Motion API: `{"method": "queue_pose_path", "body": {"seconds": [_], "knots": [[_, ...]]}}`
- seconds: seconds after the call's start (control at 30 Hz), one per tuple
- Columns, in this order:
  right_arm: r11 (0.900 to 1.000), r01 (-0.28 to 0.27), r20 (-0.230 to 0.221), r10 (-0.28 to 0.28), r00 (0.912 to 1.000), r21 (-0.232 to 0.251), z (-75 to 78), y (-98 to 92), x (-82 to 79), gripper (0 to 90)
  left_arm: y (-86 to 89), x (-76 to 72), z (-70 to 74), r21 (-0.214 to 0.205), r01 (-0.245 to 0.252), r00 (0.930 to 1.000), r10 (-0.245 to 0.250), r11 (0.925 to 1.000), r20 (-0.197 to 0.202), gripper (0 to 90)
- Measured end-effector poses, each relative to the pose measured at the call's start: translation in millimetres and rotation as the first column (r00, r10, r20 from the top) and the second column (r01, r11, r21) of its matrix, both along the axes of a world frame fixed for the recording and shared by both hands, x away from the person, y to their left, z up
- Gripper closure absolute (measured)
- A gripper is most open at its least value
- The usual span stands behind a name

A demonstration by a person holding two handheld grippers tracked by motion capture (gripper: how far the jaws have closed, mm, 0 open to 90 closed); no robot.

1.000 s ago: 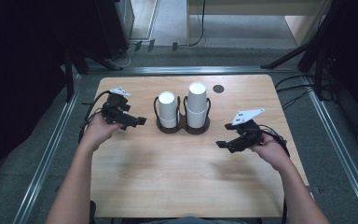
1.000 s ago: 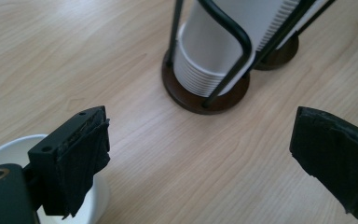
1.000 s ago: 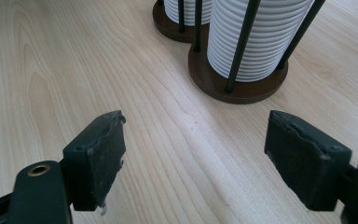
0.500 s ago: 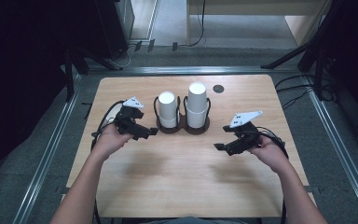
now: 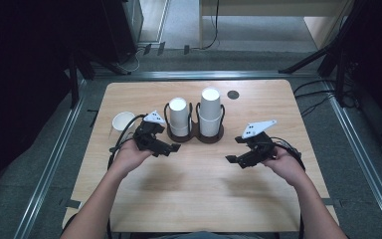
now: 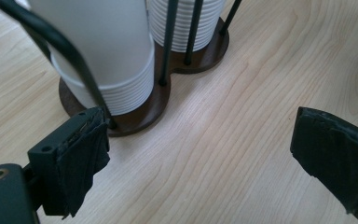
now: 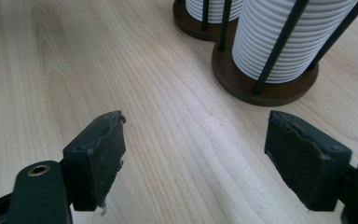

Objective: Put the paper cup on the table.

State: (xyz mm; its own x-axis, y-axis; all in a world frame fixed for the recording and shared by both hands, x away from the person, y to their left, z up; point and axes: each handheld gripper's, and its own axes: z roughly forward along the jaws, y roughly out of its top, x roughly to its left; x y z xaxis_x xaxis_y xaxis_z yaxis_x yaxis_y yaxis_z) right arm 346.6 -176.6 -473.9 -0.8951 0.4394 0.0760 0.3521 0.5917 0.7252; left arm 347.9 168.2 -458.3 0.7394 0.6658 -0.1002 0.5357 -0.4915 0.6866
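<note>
A dark wooden cup holder (image 5: 195, 137) with black wire uprights stands mid-table. It holds two stacks of white paper cups, the left stack (image 5: 178, 117) shorter than the right stack (image 5: 210, 110). A single white cup (image 5: 123, 121) stands apart on the table to the left. My left gripper (image 5: 169, 149) is open just in front of the left stack, its jaws empty. In the left gripper view the left stack (image 6: 107, 51) and the holder's base (image 6: 137, 116) are close ahead of my left gripper (image 6: 205, 163). My right gripper (image 5: 235, 150) is open and empty, right of the holder, facing the right stack (image 7: 289, 37).
A small black disc (image 5: 233, 94) lies on the wooden table (image 5: 194, 199) behind the holder. Both forearms come in from the near edge. Metal rails run along the table's left and right sides, with dark stands and cables beyond.
My left gripper has moved right and nearer, from the table's left part to the front of the holder; the single cup now shows where it was. The right gripper has barely moved.
</note>
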Motion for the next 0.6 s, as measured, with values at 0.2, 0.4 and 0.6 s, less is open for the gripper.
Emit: {"method": "queue_pose_path", "body": {"seconds": [0.2,0.4,0.6], "knots": [[1.0,-0.002,-0.005,0.002,1.0,-0.002,-1.7,2.3,-1.6,20.3,-12.5,-1.4,-3.1,0.006,0.033,0.9994,-0.033,0.9994,0.004,4.7],[1.0,-0.003,-0.003,0.003,1.0,-0.008,-2.5,3.0,-3.2,20.3,-23.6,-2.9,-4.6,0.002,0.048,0.9987,-0.048,0.9988,0.018,4.7],[1.0,0.0,-0.019,0.0,0.9998,0.001,-2.7,6.0,-5.4,20.2,-36.2,-5.7,-6.5,0.02,0.079,0.9964,-0.079,0.9967,0.03,4.7]]}}
